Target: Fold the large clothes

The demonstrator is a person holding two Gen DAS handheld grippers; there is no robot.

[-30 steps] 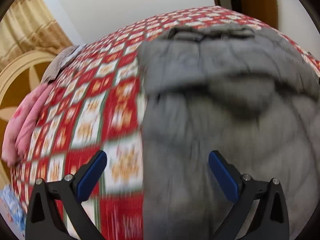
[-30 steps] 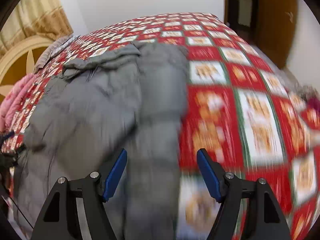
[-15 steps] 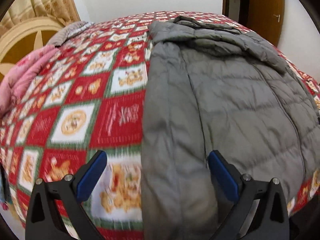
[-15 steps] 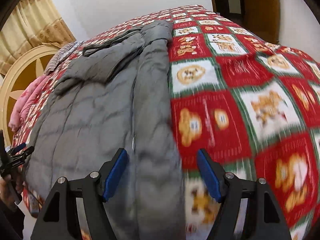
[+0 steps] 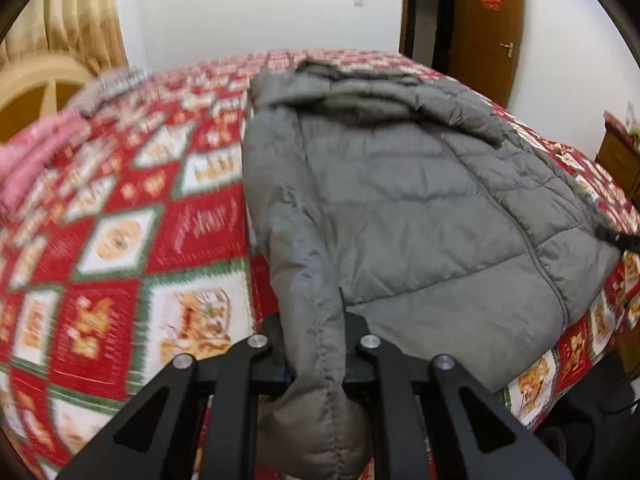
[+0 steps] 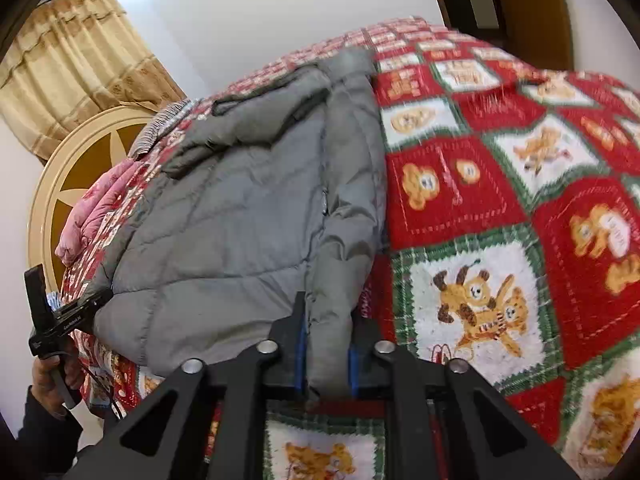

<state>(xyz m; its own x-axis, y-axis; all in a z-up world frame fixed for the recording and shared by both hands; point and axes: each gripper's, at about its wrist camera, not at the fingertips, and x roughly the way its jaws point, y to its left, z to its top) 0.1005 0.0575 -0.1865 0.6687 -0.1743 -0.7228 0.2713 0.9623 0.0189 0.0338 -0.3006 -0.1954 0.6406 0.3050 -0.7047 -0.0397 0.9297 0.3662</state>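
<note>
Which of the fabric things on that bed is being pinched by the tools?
The grey puffer jacket. The left tool and right tool each clamp one of its sleeves; the pink bedding and striped cloth by the headboard lie untouched.

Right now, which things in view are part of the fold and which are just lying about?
Job: grey quilted puffer jacket, left gripper and right gripper, both clamped on its sleeves.
Lying about: pink bedding, red patchwork bedspread, beige curtain.

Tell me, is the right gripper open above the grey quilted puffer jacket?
No, the right gripper is shut on a sleeve end of the grey quilted puffer jacket, with the fabric pinched between its blue pads.
</note>
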